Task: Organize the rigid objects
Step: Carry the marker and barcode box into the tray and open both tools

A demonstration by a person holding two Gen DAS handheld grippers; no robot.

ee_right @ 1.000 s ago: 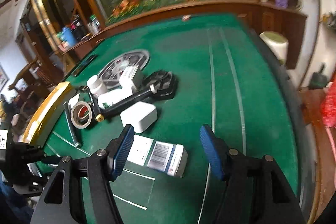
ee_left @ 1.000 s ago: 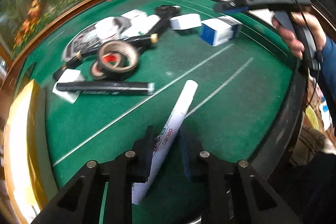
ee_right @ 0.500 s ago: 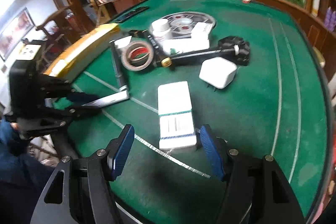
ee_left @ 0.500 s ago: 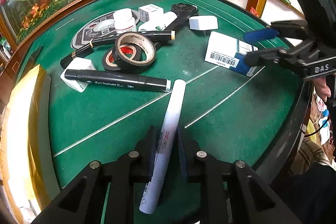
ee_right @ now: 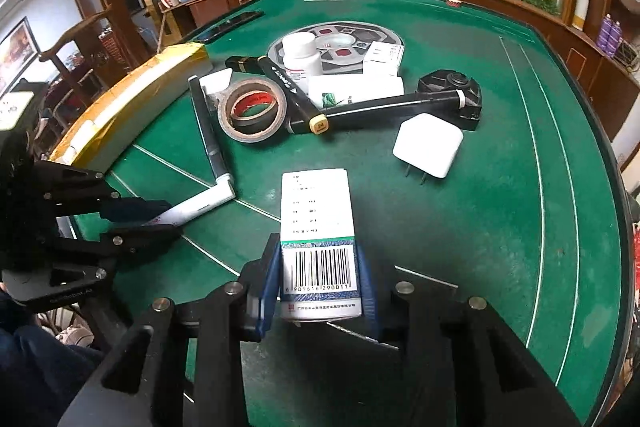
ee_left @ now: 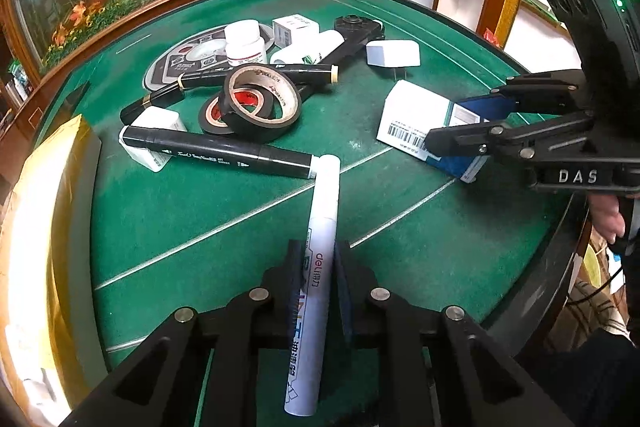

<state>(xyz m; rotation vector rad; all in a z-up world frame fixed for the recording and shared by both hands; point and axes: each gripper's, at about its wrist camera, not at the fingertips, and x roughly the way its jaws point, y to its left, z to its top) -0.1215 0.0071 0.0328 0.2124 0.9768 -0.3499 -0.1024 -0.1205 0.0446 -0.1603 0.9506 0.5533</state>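
Observation:
My left gripper is shut on a white marker pen that points at the end of a black marker lying on the green table. My right gripper is shut on a white box with a barcode lying flat on the table. The box also shows in the left wrist view, with the right gripper around its near end. The left gripper and the white pen show at the left of the right wrist view.
A pile lies at the table's middle: tape rolls, a white bottle, small white boxes, black markers, a black holder and a white charger plug. A long yellow box lies along the left edge.
My right gripper swung over the barcode box and shut on it. My left gripper closed tight on the white pen and moved it toward the black marker.

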